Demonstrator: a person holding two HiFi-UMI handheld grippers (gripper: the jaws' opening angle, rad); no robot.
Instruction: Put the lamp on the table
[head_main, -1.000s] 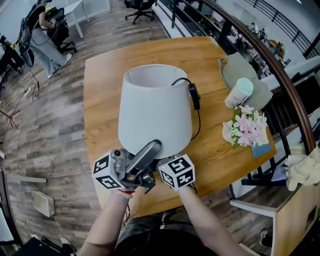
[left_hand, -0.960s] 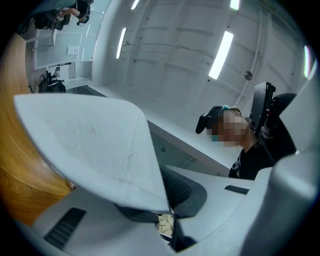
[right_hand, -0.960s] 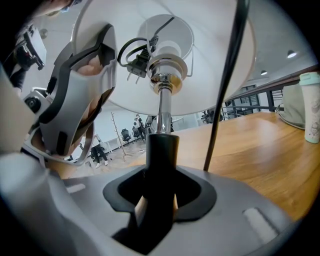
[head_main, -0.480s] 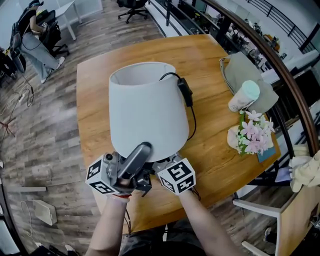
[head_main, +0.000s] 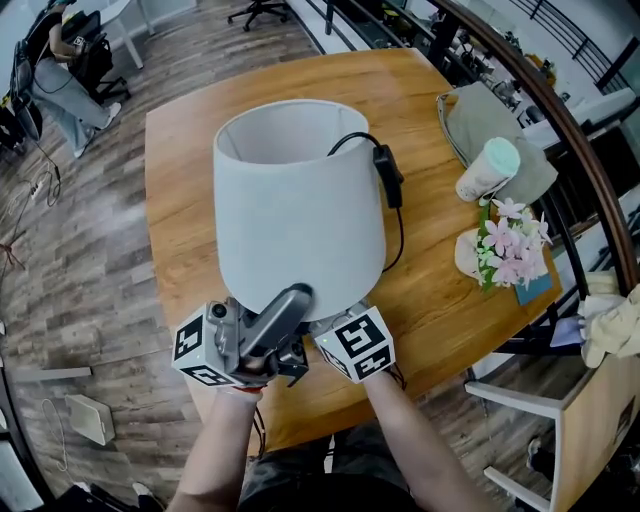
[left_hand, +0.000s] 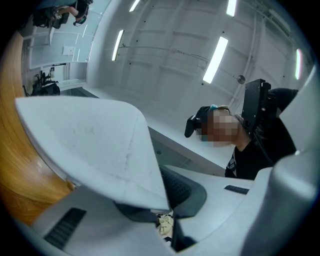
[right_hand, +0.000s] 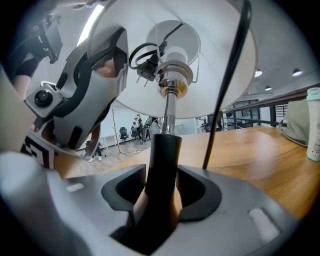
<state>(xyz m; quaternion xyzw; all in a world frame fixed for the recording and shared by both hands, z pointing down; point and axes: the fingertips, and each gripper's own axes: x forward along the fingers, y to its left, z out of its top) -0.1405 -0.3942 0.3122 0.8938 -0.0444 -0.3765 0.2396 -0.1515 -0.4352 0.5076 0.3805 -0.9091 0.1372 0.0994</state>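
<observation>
Open office, wood-plank floor (head_main: 80, 250).
Office chair (head_main: 255, 12) at 12 o'clock, dark railing (head_main: 560, 130) at 2, apparently strip lights (left_hand: 215, 60) overhead.

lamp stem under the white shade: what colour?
Black lower sleeve, shiny metal rod above it. Shows best in the right gripper view.

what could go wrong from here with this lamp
1. The right gripper has just been opening its jaws with the lamp stem between them. That leaves the left gripper pinching the rim of the thin lampshade, which could dent or slip.
2. The lamp is near the front edge of the table, so it could tip off.
3. The cord draped over the shade could snag.
</observation>
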